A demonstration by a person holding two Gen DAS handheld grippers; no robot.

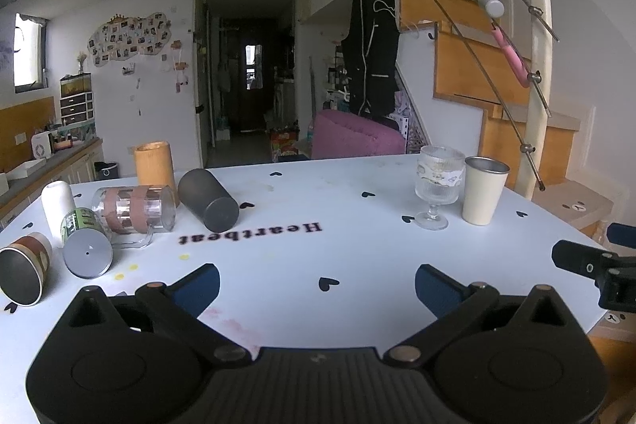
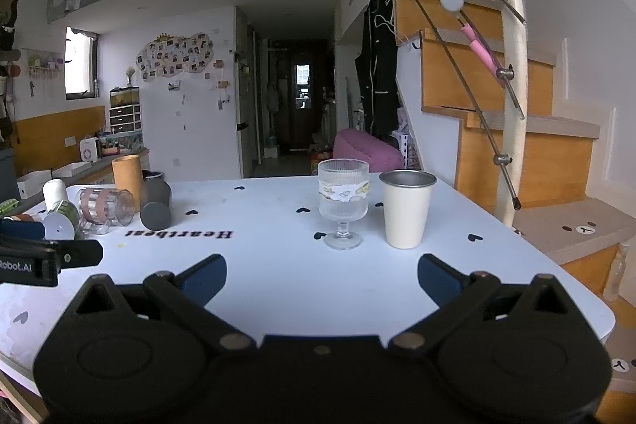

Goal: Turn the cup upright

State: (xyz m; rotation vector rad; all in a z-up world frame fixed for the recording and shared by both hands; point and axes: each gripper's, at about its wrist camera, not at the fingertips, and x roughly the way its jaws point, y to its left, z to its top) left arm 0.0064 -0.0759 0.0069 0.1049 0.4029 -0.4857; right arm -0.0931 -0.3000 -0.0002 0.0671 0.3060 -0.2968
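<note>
Several cups lie on their sides at the table's left: a dark grey tumbler (image 1: 208, 200) (image 2: 156, 201), a clear striped glass mug (image 1: 134, 209) (image 2: 104, 206), a green-labelled cup (image 1: 84, 245) (image 2: 60, 221) and a brown-banded cup (image 1: 24, 268). A stemmed glass (image 1: 437, 185) (image 2: 343, 203) and a cream metal cup (image 1: 484, 188) (image 2: 407, 207) stand upright at the right. My left gripper (image 1: 317, 291) is open and empty over the table's near middle. My right gripper (image 2: 322, 279) is open and empty, in front of the stemmed glass.
A bamboo cup (image 1: 154, 167) (image 2: 127, 181) and a white cup (image 1: 57, 203) (image 2: 54, 191) stand behind the fallen cups. The white table (image 1: 338, 245) carries "Heartbeat" lettering. A stair rail post (image 1: 536, 86) and wooden stairs (image 2: 516, 146) lie beyond the right edge.
</note>
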